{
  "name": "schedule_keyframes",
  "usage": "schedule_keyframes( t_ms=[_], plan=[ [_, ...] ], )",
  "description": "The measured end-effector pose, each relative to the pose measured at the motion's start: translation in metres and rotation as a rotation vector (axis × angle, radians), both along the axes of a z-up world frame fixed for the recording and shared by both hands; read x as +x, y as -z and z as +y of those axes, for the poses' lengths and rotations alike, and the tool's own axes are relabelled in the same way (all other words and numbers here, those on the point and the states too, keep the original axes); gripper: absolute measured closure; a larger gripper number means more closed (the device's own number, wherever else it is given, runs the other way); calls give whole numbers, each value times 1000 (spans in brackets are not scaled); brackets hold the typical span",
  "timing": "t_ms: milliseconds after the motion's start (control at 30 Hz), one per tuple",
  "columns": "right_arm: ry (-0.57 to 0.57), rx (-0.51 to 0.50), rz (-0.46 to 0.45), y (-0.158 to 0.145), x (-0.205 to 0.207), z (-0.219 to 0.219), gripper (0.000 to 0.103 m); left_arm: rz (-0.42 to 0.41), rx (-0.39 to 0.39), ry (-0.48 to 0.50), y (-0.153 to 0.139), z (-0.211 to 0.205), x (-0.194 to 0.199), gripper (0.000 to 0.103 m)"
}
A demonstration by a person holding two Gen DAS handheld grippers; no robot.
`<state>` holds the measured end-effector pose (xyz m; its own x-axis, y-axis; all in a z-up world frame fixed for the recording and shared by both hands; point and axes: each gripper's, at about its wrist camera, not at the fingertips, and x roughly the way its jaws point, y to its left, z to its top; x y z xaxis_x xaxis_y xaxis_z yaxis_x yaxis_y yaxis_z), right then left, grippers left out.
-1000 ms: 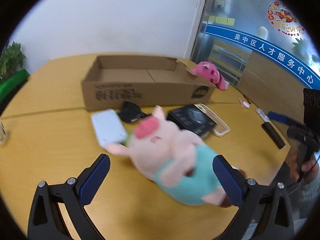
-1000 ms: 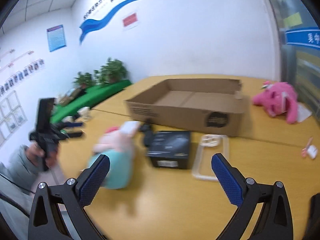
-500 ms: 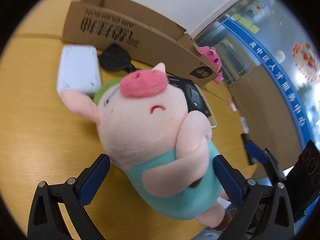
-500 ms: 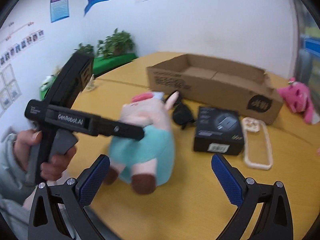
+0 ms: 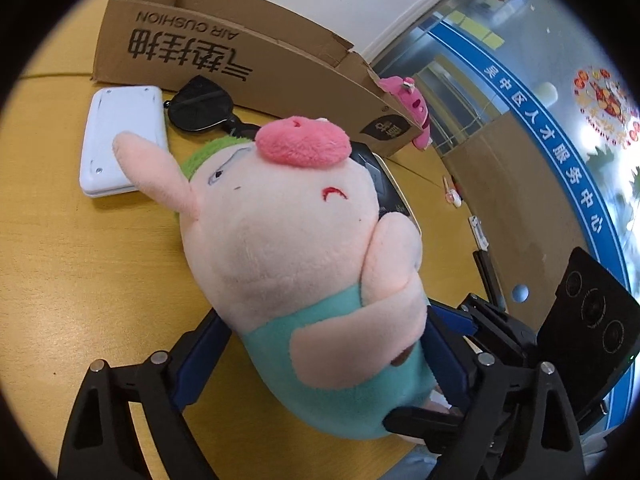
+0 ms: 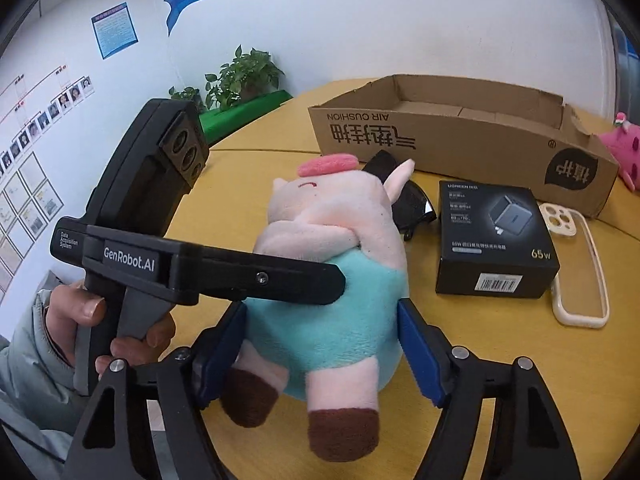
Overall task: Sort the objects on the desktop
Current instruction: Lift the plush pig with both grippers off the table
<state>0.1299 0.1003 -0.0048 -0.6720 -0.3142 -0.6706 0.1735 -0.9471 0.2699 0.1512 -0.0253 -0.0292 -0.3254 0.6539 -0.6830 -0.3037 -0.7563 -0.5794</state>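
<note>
Left wrist view: looks forward along its hand-held gripper (image 5: 320, 344), very close to the plush pig (image 5: 296, 248), cardboard box (image 5: 240, 60) at upper left. Right wrist view: looks from the pig's feet (image 6: 324, 280), box (image 6: 460, 136) at upper right. Both share pig, box and bench (image 5: 60, 240).

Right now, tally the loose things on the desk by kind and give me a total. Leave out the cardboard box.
Plush toys: 2, the pale pig and the pink one
Sunglasses: 1
Charger box: 1
Phone case: 1
White device: 1
Small items near the far edge, too small to identify: at least 2
Total: at least 8
</note>
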Motion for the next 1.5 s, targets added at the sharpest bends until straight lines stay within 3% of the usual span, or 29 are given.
schedule_keyframes(
  t_ms=[67,200,333,433,633,900,1500],
  plan=[
    [5,-1,-16,-1,5,0,27,13,-21,23,-8,8,7,15],
    [-28,-52,-52,-4,15,-1,0,-20,-7,54,-3,12,11,15],
    [14,-114,-81,2,18,17,0,-53,47,44,6,10,4,16],
    [23,-156,-133,18,9,23,0,-48,42,74,7,18,4,16],
    [38,-78,-148,30,0,6,8,-60,50,116,9,21,-3,16],
    [125,-115,-136,28,9,11,12,-42,-14,218,-5,40,-13,21],
    [328,-157,-161,26,11,19,12,-76,-47,375,-2,63,-28,22]
  ],
)
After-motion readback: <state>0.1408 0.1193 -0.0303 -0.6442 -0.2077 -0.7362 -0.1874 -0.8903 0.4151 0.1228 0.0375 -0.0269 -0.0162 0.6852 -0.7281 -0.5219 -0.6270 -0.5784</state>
